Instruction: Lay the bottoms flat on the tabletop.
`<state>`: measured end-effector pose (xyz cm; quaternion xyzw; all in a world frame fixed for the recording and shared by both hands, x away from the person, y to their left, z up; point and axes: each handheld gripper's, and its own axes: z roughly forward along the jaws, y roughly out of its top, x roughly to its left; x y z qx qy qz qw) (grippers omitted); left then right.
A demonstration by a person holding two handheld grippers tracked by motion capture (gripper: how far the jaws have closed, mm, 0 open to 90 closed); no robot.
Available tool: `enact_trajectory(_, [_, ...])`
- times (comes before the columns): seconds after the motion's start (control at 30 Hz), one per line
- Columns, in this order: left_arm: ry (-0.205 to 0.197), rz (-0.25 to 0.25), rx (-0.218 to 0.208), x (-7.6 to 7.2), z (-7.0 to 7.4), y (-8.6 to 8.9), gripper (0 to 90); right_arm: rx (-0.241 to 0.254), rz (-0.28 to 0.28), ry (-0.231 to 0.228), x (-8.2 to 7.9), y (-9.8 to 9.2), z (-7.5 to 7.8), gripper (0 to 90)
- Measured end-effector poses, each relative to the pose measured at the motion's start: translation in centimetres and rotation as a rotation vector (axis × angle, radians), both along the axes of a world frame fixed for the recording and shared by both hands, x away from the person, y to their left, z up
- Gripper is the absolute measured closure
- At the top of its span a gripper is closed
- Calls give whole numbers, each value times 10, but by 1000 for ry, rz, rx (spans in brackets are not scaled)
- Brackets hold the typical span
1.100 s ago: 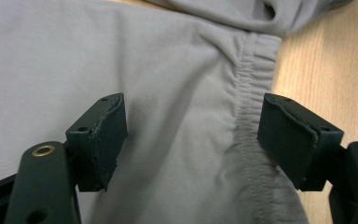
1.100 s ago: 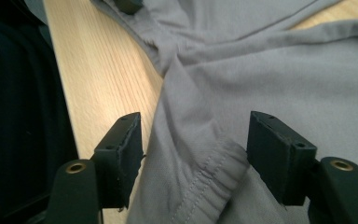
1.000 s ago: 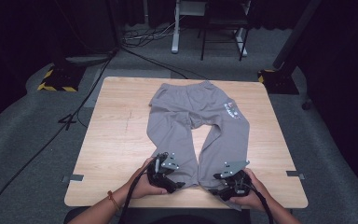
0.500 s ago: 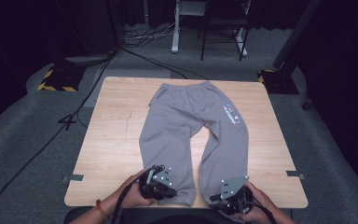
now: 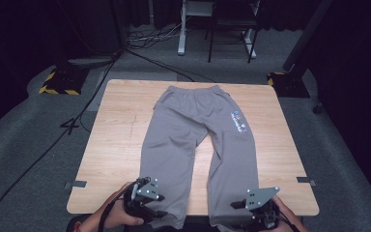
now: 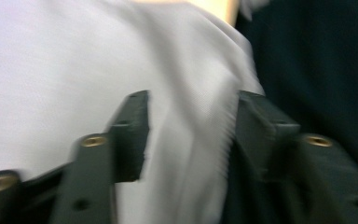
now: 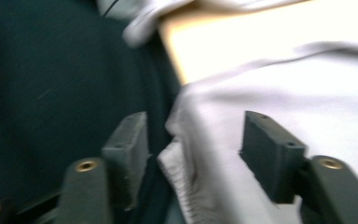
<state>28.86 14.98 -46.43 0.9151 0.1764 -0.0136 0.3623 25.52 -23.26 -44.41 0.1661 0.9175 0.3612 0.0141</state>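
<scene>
Trousers: grey sweatpants (image 5: 195,140) are lying flat on the wooden table (image 5: 118,140), waistband toward 12 o'clock, both legs running toward 6 o'clock and draping over the near edge.
Print: a small blue logo (image 5: 239,122) is sitting on the leg at the 3 o'clock side, near the hip.
Left gripper: the left gripper (image 5: 147,203) is hovering at the near table edge, at about 7 o'clock of the tabletop, over the hem of the leg on the 9 o'clock side.
Left jaws: the jaws are standing apart, having just been opening; in the left gripper view (image 6: 190,135) a fold of grey cloth is lying between them, and neither pad is pressing on it. Released.
Right gripper: the right gripper (image 5: 256,212) is hovering at about 5 o'clock of the tabletop, at the hem of the other leg.
Right jaws: the jaws are standing apart, having just been opening; in the right gripper view (image 7: 193,149) the stitched hem (image 7: 179,175) is hanging between them, free of both pads. Released.
Hands: the person's left hand (image 5: 113,215) is gripping the left gripper body; the right hand (image 5: 284,217) is partly cut off by the bottom edge.
Image quality: both gripper views are blurring.
</scene>
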Motion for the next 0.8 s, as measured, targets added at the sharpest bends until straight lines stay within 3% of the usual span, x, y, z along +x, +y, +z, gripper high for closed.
enact_trajectory(0.13, [-60,145,-78,33,6,-3,354,23,-197,-111,34,-13,8,354])
enact_trajectory(0.17, [-71,160,-77,43,7,-6,333,22,-235,-146,46,-15,10,357])
enact_trajectory(0.23, [-141,186,-30,61,7,-14,312,10,-304,-184,72,-18,9,358])
enact_trajectory(0.3, [-123,215,-45,85,7,-20,304,-8,-389,-229,107,-22,5,369])
enact_trajectory(0.37, [-176,244,-11,108,5,-27,300,-29,-457,-216,143,-27,-3,362])
enact_trajectory(0.43, [-88,280,-17,135,-4,-30,299,0,-509,-140,174,-31,-14,359])
enact_trajectory(0.47, [-96,298,13,143,-8,-32,294,-19,-531,-126,189,-31,-21,357])
enact_trajectory(0.53, [-100,303,53,153,-18,-34,315,-35,-542,-140,202,-30,-30,360])
enact_trajectory(0.6, [-84,304,88,157,-26,-36,315,-18,-528,-118,207,-30,-36,356])
enact_trajectory(0.67, [-91,297,82,155,-29,-35,293,-27,-506,-69,207,-30,-43,337])
enact_trajectory(0.7, [-96,300,83,154,-29,-35,294,-60,-492,-68,206,-28,-45,324])
enact_trajectory(0.8, [-108,297,72,147,-31,-32,292,-71,-468,-75,195,-29,-46,323])
